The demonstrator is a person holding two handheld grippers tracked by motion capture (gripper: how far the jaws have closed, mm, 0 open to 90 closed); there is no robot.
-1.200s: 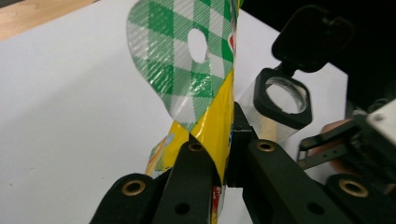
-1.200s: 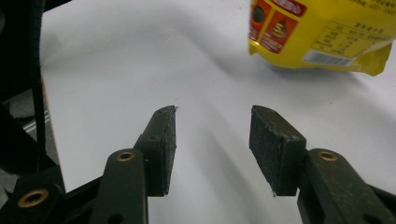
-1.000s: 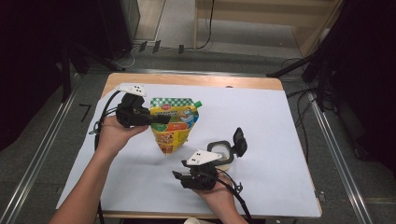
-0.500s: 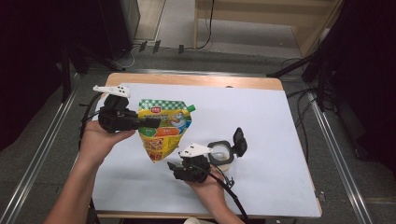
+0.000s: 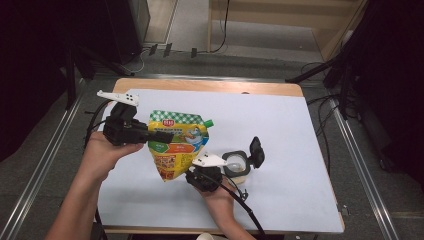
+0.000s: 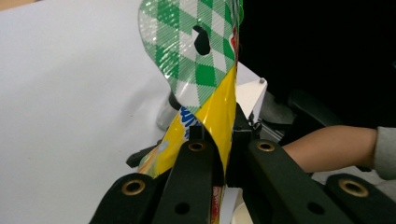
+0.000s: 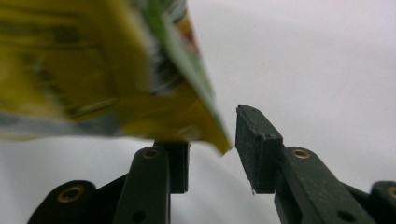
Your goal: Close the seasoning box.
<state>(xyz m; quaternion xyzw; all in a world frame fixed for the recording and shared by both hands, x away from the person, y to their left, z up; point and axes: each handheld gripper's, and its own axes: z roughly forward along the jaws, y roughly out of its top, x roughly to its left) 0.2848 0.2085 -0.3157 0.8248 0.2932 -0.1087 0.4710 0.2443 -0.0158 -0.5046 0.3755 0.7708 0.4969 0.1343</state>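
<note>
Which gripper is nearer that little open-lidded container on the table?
Right. The right gripper sits just beside the container; the left gripper is farther off, clamping the yellow pouch.

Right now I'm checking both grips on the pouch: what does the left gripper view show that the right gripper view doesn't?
Left gripper view: the left gripper clamped on the pouch's edge below its green-checked top with hang hole, and the person's forearm beyond. Right gripper view: the right gripper, jaws just closing, not yet pressing the pouch's bottom corner. Both: the yellow pouch and white table cover.
</note>
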